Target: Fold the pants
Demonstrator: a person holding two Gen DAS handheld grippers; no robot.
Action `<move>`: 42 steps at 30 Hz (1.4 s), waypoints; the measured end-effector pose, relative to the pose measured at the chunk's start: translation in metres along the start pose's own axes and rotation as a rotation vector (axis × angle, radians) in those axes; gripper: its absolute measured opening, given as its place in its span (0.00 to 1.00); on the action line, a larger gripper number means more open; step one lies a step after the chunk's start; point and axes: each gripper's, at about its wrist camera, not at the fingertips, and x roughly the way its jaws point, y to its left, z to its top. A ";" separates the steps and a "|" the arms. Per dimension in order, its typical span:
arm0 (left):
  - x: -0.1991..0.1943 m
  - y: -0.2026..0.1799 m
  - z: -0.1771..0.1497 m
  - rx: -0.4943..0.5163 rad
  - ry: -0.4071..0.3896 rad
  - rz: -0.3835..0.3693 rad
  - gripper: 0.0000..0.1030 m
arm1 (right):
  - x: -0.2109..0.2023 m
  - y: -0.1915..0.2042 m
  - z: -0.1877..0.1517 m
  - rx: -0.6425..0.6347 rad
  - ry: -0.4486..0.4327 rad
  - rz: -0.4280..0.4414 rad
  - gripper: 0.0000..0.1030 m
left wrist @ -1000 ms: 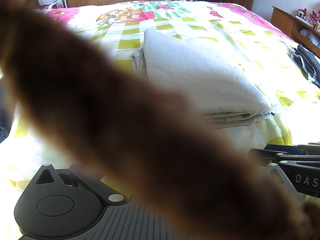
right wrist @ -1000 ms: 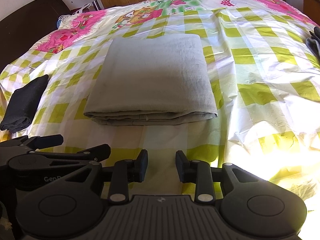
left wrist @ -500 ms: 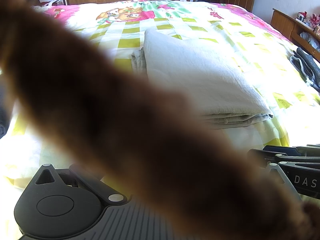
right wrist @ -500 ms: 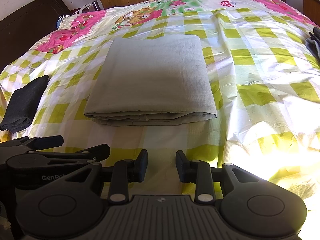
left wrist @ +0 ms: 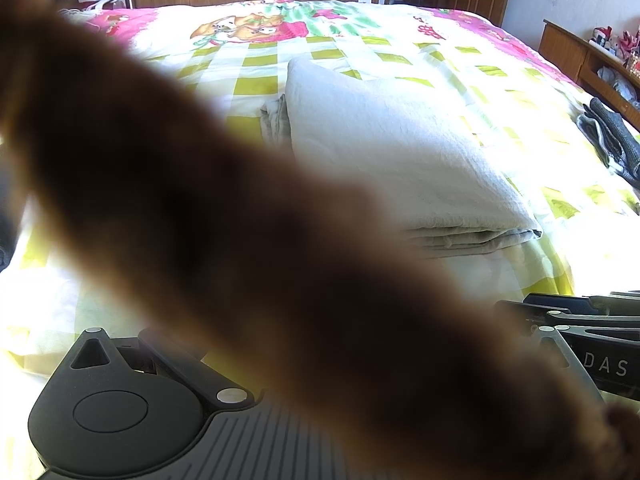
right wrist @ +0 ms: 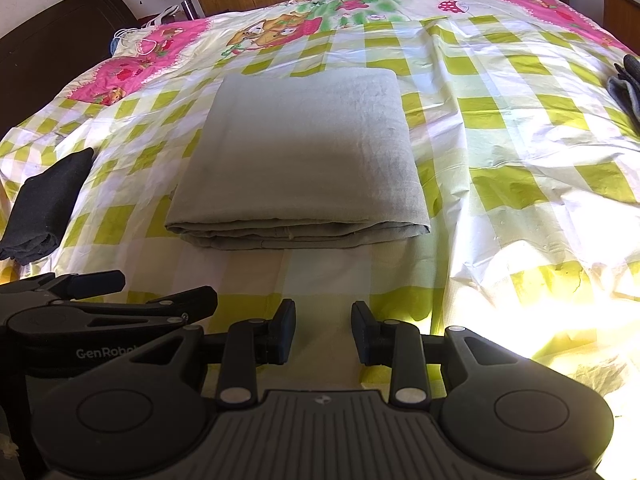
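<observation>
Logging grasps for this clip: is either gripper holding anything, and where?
Right gripper is open and empty. Left gripper's fingertips show no cloth; folded pants lie free.

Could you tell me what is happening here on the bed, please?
A person holding two grippers is folding pants. The grey pants lie folded in a neat rectangle on the checked bedspread. The right gripper hovers in front of them, fingers apart and empty. The left gripper sits beside it; a blurred brown shape covers its own camera, so its state is unclear.

pants (right wrist: pixel 304 152) mid-bed (right wrist: pixel 500 152) | dark cloth (right wrist: pixel 44 204) left | garment (right wrist: pixel 630 88) right
</observation>
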 end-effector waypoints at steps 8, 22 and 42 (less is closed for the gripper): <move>0.001 0.000 -0.001 0.002 0.002 0.001 1.00 | 0.000 0.000 0.000 -0.001 0.000 0.000 0.43; -0.002 -0.002 -0.002 0.012 0.011 -0.007 1.00 | -0.002 -0.001 -0.003 0.001 0.001 -0.004 0.43; -0.005 -0.003 -0.004 0.009 0.013 -0.006 1.00 | -0.008 0.000 -0.008 0.002 -0.003 0.002 0.43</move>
